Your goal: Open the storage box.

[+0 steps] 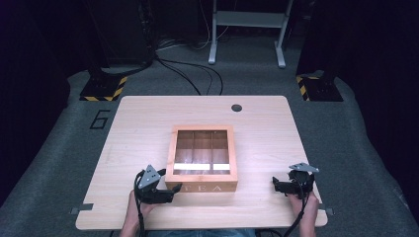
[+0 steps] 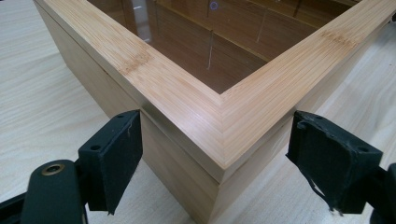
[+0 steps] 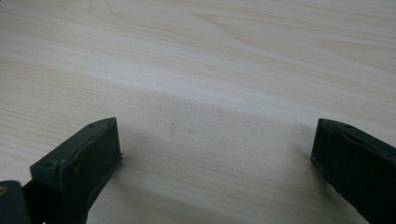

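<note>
A bamboo tea box [image 1: 201,157] with a glass-window lid and "TEA" on its front stands shut in the middle of the table; dividers show through the glass. My left gripper [image 1: 174,190] is open at the box's front left corner. In the left gripper view that corner of the box [image 2: 219,135] sits between the two spread jaws, with a gap on each side. My right gripper [image 1: 276,184] is open near the table's front right, well apart from the box. The right gripper view has bare tabletop [image 3: 205,84] between its jaws.
The light wooden table [image 1: 143,118] has a round cable hole [image 1: 236,107] at its far edge. Grey carpet surrounds it, with black stand bases, yellow-black hazard tape [image 1: 103,89] and cables behind. A white metal frame [image 1: 247,29] stands farther back.
</note>
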`<state>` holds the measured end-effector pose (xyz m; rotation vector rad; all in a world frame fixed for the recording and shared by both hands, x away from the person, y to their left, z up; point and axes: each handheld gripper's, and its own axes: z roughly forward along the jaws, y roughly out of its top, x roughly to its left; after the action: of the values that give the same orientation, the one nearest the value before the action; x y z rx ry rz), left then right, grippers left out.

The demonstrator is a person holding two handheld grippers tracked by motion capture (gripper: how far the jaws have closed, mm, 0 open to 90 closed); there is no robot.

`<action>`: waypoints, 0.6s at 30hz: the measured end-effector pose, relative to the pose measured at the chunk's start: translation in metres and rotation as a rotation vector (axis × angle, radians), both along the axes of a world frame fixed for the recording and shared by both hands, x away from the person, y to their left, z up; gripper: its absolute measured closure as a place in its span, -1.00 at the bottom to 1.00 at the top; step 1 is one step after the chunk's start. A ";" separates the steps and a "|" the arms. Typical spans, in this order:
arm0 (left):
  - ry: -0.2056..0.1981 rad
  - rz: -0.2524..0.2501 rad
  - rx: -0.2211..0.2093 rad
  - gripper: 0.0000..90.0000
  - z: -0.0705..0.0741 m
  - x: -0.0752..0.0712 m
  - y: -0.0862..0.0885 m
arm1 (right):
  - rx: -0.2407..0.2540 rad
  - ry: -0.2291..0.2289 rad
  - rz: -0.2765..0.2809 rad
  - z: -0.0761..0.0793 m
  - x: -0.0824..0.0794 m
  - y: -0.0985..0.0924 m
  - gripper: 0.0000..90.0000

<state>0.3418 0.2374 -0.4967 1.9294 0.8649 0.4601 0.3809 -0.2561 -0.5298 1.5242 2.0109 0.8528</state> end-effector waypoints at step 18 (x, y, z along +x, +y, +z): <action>-0.032 0.003 -0.002 -0.57 -0.001 -0.002 0.000 | 0.000 -0.002 0.000 0.000 0.000 0.000 -0.98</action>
<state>0.3401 0.2377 -0.4979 1.9140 0.8481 0.4905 0.3810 -0.2561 -0.5299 1.5228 2.0098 0.8533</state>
